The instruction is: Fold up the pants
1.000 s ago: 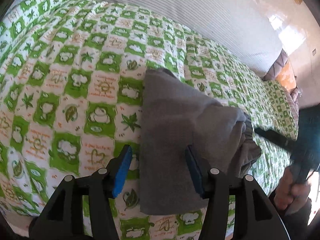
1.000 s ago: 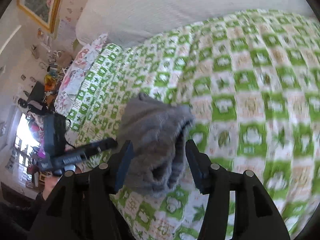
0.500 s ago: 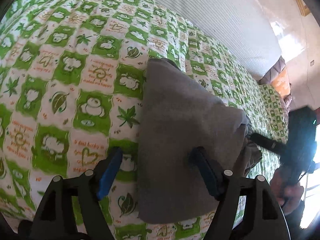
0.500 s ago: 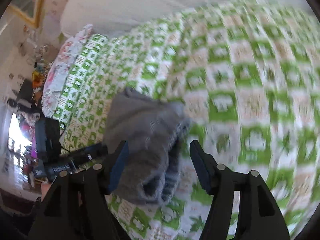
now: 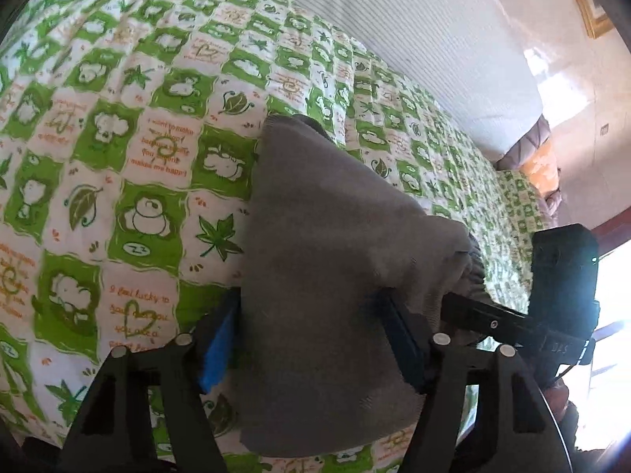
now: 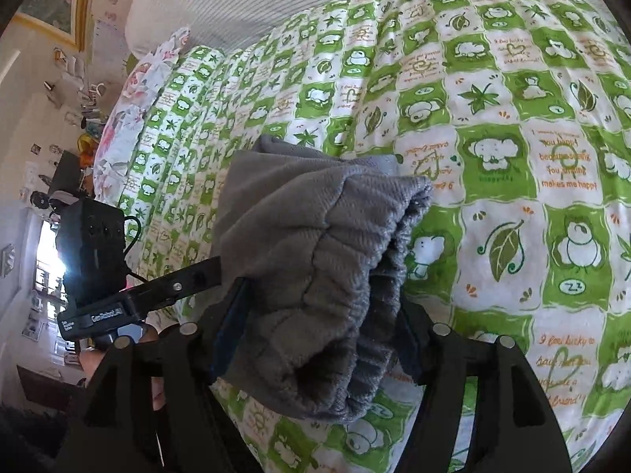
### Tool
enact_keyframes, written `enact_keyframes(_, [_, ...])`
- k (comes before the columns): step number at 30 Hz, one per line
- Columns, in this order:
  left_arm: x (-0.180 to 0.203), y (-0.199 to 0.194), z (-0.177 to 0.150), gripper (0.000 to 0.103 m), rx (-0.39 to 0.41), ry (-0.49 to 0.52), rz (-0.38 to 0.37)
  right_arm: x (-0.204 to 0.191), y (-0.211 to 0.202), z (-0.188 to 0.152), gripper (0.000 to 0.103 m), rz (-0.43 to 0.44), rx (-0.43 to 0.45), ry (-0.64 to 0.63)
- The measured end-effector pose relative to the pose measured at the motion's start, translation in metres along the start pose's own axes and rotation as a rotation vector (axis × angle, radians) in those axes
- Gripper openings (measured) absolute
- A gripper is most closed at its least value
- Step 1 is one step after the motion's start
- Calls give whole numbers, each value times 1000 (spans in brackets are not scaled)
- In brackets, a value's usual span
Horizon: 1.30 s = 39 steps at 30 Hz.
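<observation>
Where the bed (image 5: pixel 130 165) fills both views, its quilt is a grid of green and white squares printed with leaves, small animals and orange writing. A pale striped headboard (image 5: pixel 414 27) runs along the far edge, and a floral pillow (image 6: pixel 130 126) lies at the left in the right wrist view.

On the quilt sit the pants (image 5: pixel 327 276), grey, soft and already folded into a thick bundle. The elastic waistband (image 6: pixel 378 276) faces the right gripper, its layers stacked and slightly gaping.

Both tools straddle this bundle. The left gripper (image 5: pixel 311 339) has its 2 blue-padded fingers spread, 1 on each side of the smooth folded end. The right gripper (image 6: pixel 315 331) likewise has its jaws spread around the waistband end. Neither is clenched; whether the pads touch cloth cannot be told.

Risks, as a judgement: the bundle is thick and springy, so a squeeze may catch only the top layers, and lifting would let the lower ones drop and open the fold. The 2 tools are also near each other, so closing in further could knock them together.
</observation>
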State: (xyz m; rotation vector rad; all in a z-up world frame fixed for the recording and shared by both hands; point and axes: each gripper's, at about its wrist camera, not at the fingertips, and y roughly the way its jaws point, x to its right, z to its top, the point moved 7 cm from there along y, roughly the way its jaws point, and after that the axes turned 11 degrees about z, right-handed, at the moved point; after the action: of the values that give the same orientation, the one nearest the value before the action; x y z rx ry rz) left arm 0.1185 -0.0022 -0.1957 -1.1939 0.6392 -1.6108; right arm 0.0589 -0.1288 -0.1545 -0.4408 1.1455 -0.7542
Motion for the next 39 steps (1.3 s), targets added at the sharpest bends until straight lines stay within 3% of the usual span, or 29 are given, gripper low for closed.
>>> enact_keyframes(2, [1, -1, 1, 56, 7, 16, 16, 3, -4, -1, 53, -6, 6, 2])
enact_keyframes(6, [0, -9, 1, 41, 29, 34, 41, 3, -10, -1, 44, -4, 21, 4])
enact_keyframes(13, [8, -24, 1, 33, 67, 64, 90, -6, -18, -1, 38, -14, 35, -16])
enact_keyframes(19, [10, -41, 5, 26, 108, 57, 81, -22, -29, 4, 33, 8, 53, -52])
enact_keyframes(26, [6, -47, 9, 25, 119, 33, 72, -46, -33, 21, 31, 23, 68, -119])
enact_keyframes(30, [0, -48, 12, 25, 114, 21, 77, -43, -24, 27, 31, 24, 40, -99])
enact_keyframes(33, [-2, -43, 9, 24, 95, 27, 72, -30, -17, 19, 37, -34, 16, -57])
enact_keyframes(35, [-1, -39, 8, 24, 91, 42, 91, -21, -15, 11, 52, -81, 2, -47])
enact_keyframes(39, [-6, -35, 8, 25, 83, 28, 80, -7, -9, 2, 59, -38, -12, 24])
